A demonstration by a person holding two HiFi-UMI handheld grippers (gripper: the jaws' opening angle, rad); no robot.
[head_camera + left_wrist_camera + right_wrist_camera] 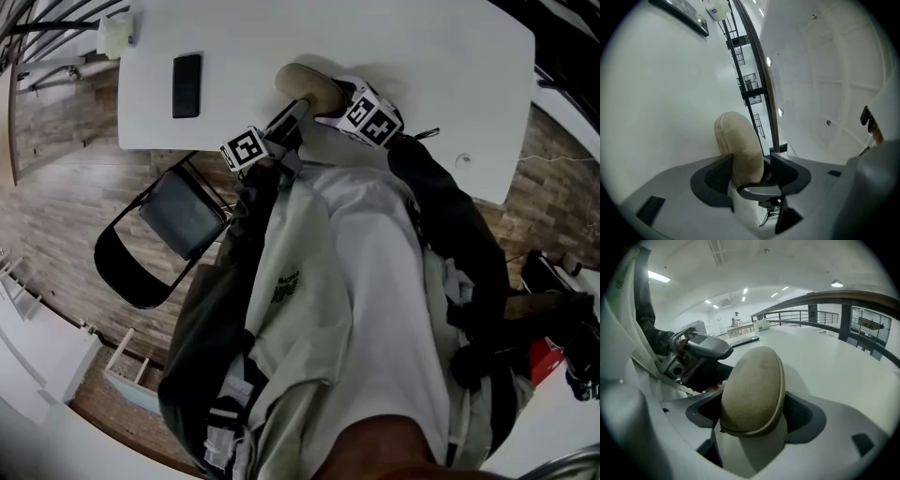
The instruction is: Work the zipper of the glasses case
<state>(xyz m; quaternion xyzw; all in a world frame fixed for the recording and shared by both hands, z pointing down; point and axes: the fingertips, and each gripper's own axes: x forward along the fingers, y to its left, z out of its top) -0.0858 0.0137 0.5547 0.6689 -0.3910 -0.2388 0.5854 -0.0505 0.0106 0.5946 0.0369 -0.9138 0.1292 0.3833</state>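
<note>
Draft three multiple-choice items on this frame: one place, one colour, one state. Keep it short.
1. Where does the phone lie?
A. on the folding chair
B. on the white table
C. on the floor

2. What colour is the glasses case?
A. red
B. beige
C. blue

3. How do the jaws of the right gripper stand?
A. shut, nothing between them
B. clamped on the phone
C. apart, the case between them

Key:
1 B: the head view shows it flat on the tabletop.
2 B: both gripper views show tan fabric.
3 C: the right gripper view shows a gap on either side of the case.
</note>
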